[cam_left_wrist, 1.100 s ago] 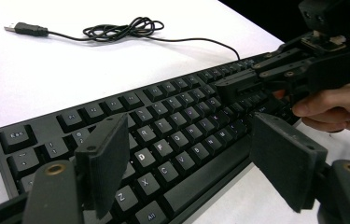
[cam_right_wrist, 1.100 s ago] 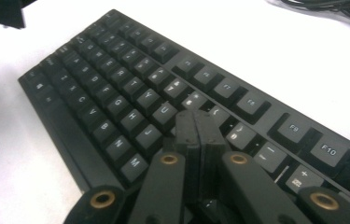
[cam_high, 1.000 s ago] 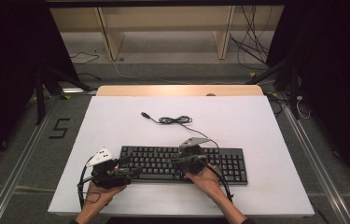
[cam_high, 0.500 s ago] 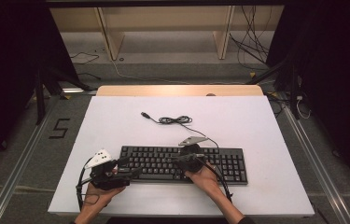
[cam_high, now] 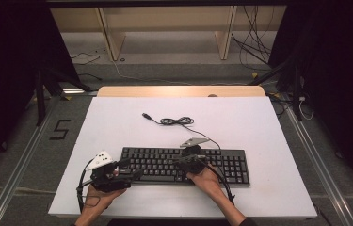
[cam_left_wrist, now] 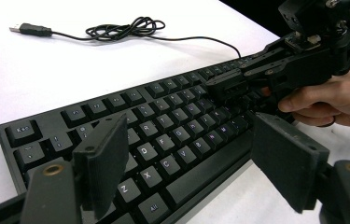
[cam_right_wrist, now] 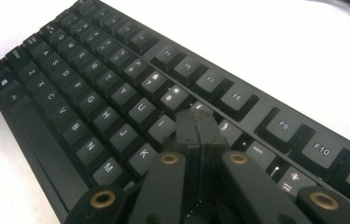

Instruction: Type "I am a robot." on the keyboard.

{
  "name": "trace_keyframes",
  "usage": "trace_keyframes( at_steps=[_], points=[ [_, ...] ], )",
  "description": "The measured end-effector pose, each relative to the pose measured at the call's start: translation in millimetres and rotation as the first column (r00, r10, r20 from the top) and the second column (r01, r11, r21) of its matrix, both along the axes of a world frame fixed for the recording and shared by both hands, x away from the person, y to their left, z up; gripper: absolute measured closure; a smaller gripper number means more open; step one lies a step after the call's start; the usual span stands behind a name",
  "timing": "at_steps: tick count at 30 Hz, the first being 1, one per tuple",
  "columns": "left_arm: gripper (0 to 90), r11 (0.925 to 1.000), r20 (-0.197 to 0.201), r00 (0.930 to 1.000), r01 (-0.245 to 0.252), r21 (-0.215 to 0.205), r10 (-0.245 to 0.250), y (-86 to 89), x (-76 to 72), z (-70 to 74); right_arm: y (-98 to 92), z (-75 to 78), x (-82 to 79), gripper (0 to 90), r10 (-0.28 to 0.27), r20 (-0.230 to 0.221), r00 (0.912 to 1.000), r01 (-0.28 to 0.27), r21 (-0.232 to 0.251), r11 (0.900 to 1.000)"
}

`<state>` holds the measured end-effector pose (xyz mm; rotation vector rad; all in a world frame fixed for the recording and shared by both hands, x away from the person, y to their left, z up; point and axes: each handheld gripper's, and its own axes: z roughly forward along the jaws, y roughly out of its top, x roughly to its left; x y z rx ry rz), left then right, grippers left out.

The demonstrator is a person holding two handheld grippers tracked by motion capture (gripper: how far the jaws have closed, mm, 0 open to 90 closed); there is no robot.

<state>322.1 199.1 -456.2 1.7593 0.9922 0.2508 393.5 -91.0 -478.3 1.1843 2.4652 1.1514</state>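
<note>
A black keyboard [cam_high: 221, 165] lies across the near half of the white table [cam_high: 259, 122]. Its thin cable [cam_high: 176, 121] coils behind it and ends in a loose USB plug [cam_high: 147, 116]. My left gripper [cam_high: 132, 169] is open at the keyboard's left front corner, and its two pads straddle the bottom key rows [cam_left_wrist: 163, 126]. My right gripper [cam_high: 176, 161] is shut with nothing between its jaws. Its tips [cam_right_wrist: 198, 128] sit over the keys near the number row of the keyboard [cam_right_wrist: 93, 93]. The left gripper view shows the right gripper [cam_left_wrist: 219, 86] and the hand holding it.
Bare white tabletop surrounds the keyboard on all sides. A wooden strip [cam_high: 179, 91] runs along the table's far edge. Beyond it are shelf legs and loose cables [cam_high: 254, 52] on the floor. Dark curtains flank both sides.
</note>
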Motion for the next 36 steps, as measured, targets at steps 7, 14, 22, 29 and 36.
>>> trace_keyframes(
  at_steps=[7, 14, 22, 29, 36],
  points=[
    [27.2, 1.0, 0.004, 1.0, -0.004, 0.0, 0.004, 0.1, -0.7, 0.4, 0.6, 0.0, -0.5, 90.0, -0.002, 0.005, 1.0, 0.002, -0.005, 1.0],
    [27.2, 0.9999, 0.009, 0.9999, -0.009, -0.005, 0.01, 2.0, -0.7, 0.2, -2.3, 4.6, -1.5, 81.9, -0.014, 0.004, 0.9999, 0.013, 0.037, 0.999],
    [27.1, 0.9997, 0.015, 0.9996, -0.023, -0.012, 0.023, 3.3, -0.6, -0.2, -3.5, 13.2, -5.3, 61.0, 0.003, 0.026, 0.9997, -0.005, 0.101, 0.995],
    [27.1, 0.9995, 0.019, 0.9994, -0.029, -0.016, 0.029, 5.1, -1.0, 0.4, 7.3, 20.6, -11.6, 45.3, 0.057, 0.023, 0.9981, -0.059, 0.124, 0.991],
    [26.3, 0.9995, 0.021, 0.9994, -0.029, -0.01, 0.029, 6.0, -1.8, 0.2, 17.4, 21.7, -16.6, 44.0, 0.091, 0.025, 0.9955, -0.094, 0.132, 0.987]
  ],
)
